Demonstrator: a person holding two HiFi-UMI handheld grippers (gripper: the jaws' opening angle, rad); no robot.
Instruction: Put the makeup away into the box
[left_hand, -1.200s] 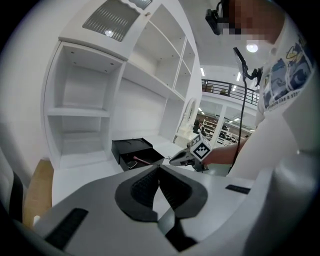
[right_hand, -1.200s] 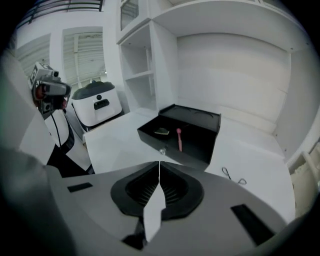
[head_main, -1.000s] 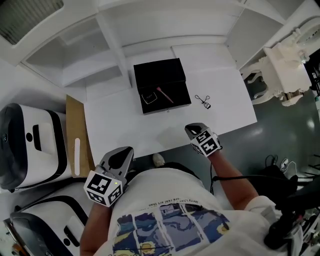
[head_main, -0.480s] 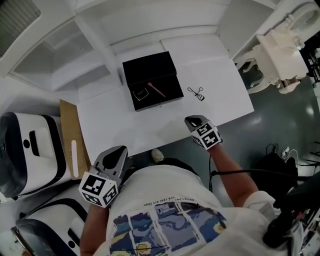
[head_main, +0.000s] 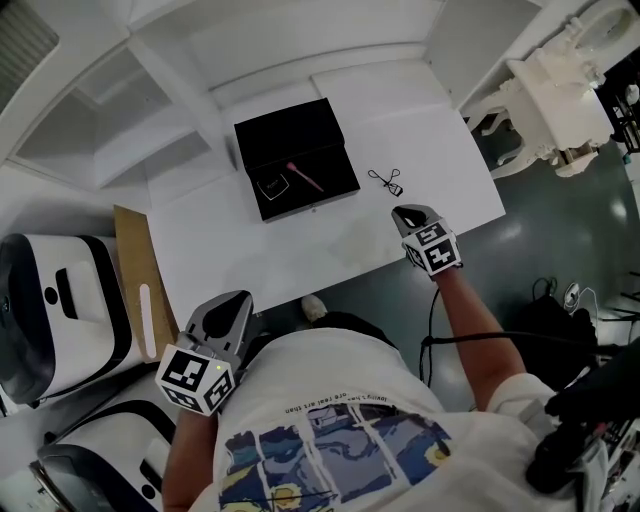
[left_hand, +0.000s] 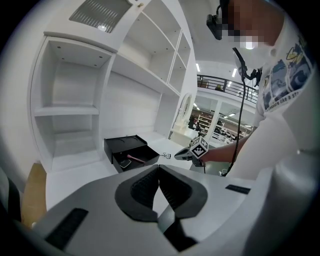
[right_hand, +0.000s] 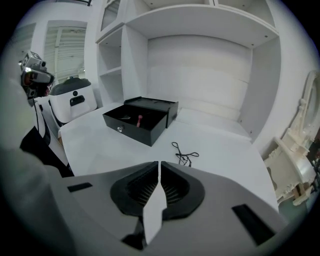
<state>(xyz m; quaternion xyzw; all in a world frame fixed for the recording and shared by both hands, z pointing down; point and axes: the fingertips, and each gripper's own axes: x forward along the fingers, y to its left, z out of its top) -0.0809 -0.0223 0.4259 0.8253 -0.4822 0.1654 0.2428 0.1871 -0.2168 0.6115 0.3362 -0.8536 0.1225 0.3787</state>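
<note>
Because the thin black metal eyelash curler (head_main: 385, 181) lies outside the open black box (head_main: 287, 133), the empty right hand-held gripper (head_main: 408, 213), jaws together, is pointed toward it.

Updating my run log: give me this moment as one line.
left gripper: shut, empty | right gripper: shut, empty, near eyelash curler | eyelash curler: on table, outside open black box

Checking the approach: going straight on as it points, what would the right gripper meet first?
Probably the small black wire eyelash curler on the white table, just ahead of the right gripper; depth is unclear, so bare tabletop might come first.
</note>
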